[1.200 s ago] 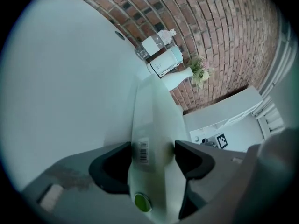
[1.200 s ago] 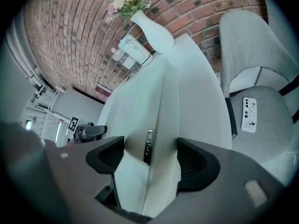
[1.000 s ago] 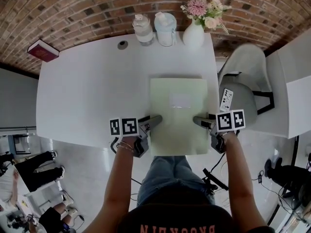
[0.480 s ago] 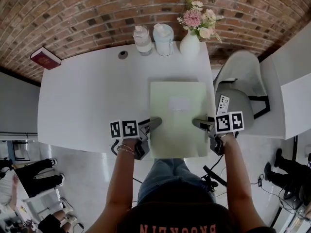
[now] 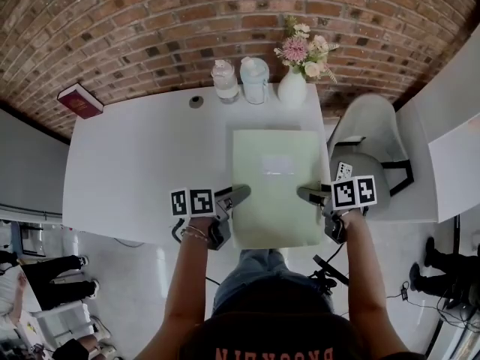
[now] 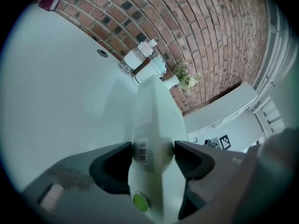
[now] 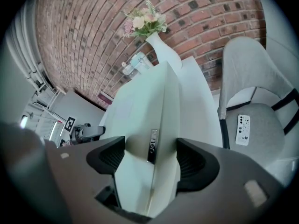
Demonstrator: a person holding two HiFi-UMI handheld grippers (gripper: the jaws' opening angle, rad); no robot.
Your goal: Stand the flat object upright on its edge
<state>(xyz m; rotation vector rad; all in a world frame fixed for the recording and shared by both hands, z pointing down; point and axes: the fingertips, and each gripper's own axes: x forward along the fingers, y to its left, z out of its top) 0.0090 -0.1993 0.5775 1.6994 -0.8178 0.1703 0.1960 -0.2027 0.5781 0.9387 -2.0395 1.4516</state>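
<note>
A pale green flat folder (image 5: 276, 190) is held between both grippers, its broad face turned up toward the head camera. My left gripper (image 5: 238, 193) is shut on its left edge and my right gripper (image 5: 304, 193) is shut on its right edge. In the left gripper view the folder (image 6: 154, 120) runs forward from the left gripper (image 6: 152, 155), with a barcode label at the jaws. In the right gripper view the right gripper (image 7: 150, 155) clamps the folder (image 7: 149, 120) on its edge. The folder's near end overhangs the front of the white table (image 5: 135, 148).
At the table's back stand a white vase with flowers (image 5: 292, 88) and two clear bottles (image 5: 225, 81). A red book (image 5: 80, 100) lies at the far left corner. A grey chair (image 5: 367, 133) with a remote (image 5: 343, 172) on its seat stands to the right.
Both grippers keep their hold on the folder. The head view has tipped up, showing more brick wall, and the folder's far edge now lies closer to the vase.
</note>
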